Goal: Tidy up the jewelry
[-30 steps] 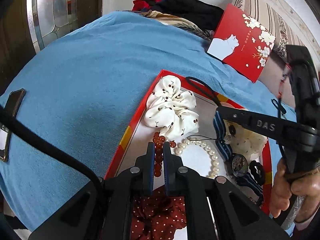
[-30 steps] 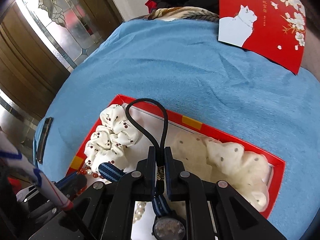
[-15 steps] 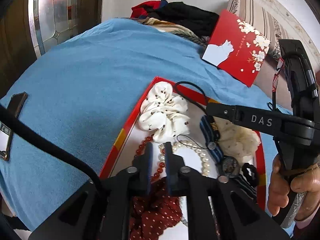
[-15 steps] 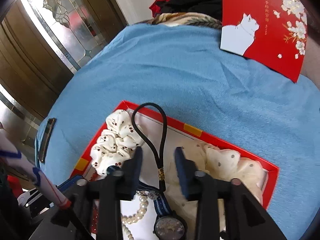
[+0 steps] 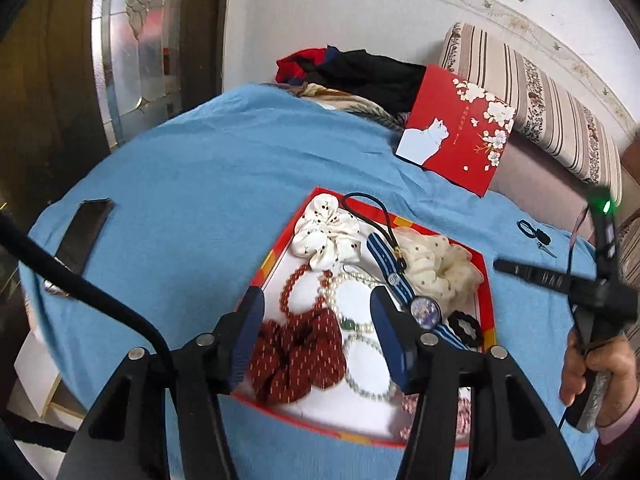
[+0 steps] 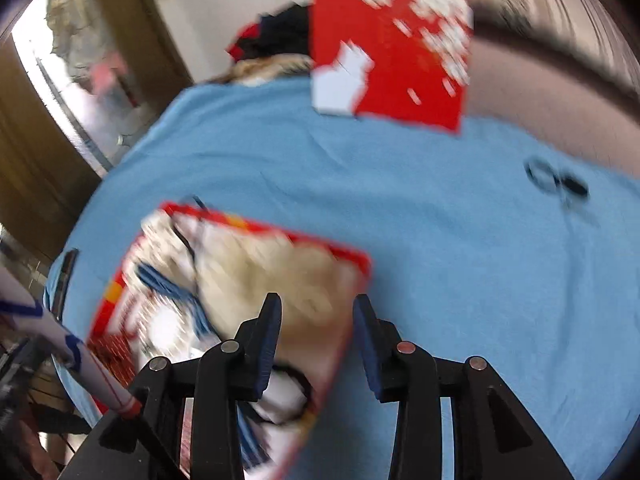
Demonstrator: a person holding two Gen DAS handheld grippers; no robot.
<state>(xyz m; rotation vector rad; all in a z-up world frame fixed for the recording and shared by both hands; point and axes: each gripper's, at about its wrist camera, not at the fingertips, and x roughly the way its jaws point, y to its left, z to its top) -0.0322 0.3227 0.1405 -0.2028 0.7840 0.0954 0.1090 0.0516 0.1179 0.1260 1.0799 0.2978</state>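
Red cardboard forms the shallow open jewelry box [image 5: 489,280], which lies on a light blue cloth [image 5: 200,184] spread over the surface. Inside the box, at the far left, sits a white scrunchie with dark dots [image 5: 326,234], and to its right a cream dotted scrunchie [image 5: 438,266]. A thin black cord loop [image 5: 374,206] curves between them at the far edge. A wristwatch with a blue striped strap [image 5: 426,312] runs diagonally through the middle, and a small black ring-shaped piece [image 5: 464,328] lies just right of its face. A red bead bracelet [image 5: 290,288] and a white pearl bracelet [image 5: 360,280] lie side by side near the centre, with a dark red spotted scrunchie [image 5: 298,354] at the near left and a pale bead bracelet [image 5: 370,364] beside it.

Both grippers hang above the box with nothing between their pads. The left gripper [image 5: 318,322] has just been opening and its jaws stand moderately wide over the dark red scrunchie. The right gripper [image 6: 316,332], in a blurred view, has also just parted its jaws to a narrower gap above the box's right edge.

Far behind the box, a red card with a white cat and blossoms [image 5: 456,128] leans against a striped cushion [image 5: 532,92]. A dark phone [image 5: 86,230] lies on the cloth at the left.
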